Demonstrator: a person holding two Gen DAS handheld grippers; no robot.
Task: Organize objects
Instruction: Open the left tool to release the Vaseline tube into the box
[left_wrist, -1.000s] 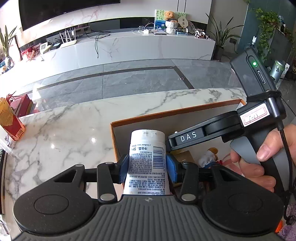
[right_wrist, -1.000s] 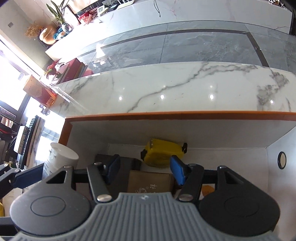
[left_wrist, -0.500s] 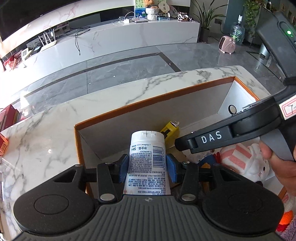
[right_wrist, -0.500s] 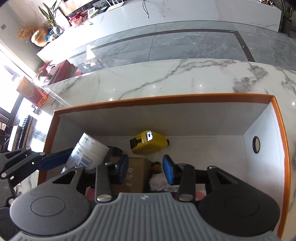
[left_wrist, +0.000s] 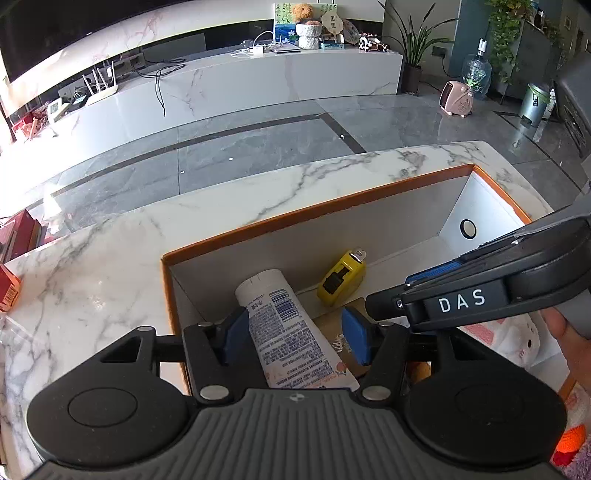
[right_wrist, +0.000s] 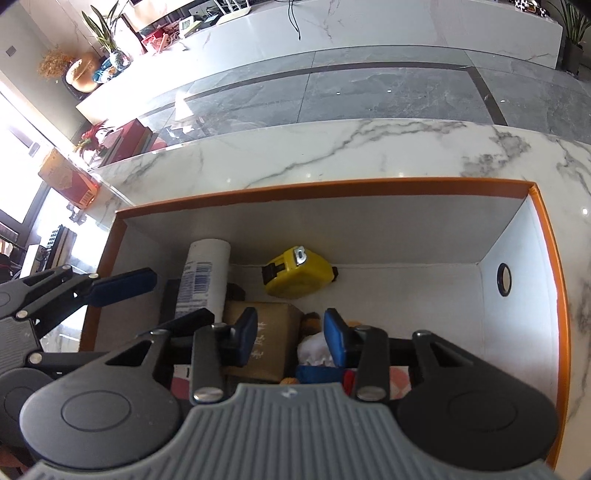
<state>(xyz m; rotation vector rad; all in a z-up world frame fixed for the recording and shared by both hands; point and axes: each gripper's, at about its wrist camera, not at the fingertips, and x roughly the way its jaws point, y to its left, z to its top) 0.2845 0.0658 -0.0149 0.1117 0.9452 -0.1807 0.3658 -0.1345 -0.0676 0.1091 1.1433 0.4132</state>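
Left wrist view: left gripper (left_wrist: 295, 334) over orange-rimmed box (left_wrist: 314, 214) on desk (left_wrist: 92, 280), jaws spread, tube (left_wrist: 290, 328) loose between them, tilted, likely just dropped in for storage. Right gripper (right_wrist: 290, 338) jaws apart, empty, above cardboard box (right_wrist: 271, 332) near tape measure (right_wrist: 297, 273).

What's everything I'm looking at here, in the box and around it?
Box: one, orange rim, white inside, on the marble counter.
Tube: one, white, printed, leaning in the box's left end.
Tape measure: one, yellow, by the far wall.
Cardboard carton: one, brown, mid-box.
Plush toy: one, white-pink, right side.
Red carton: one, counter's left edge.
Left gripper: open, tube between its pads.
Right gripper: open, empty, above the box.
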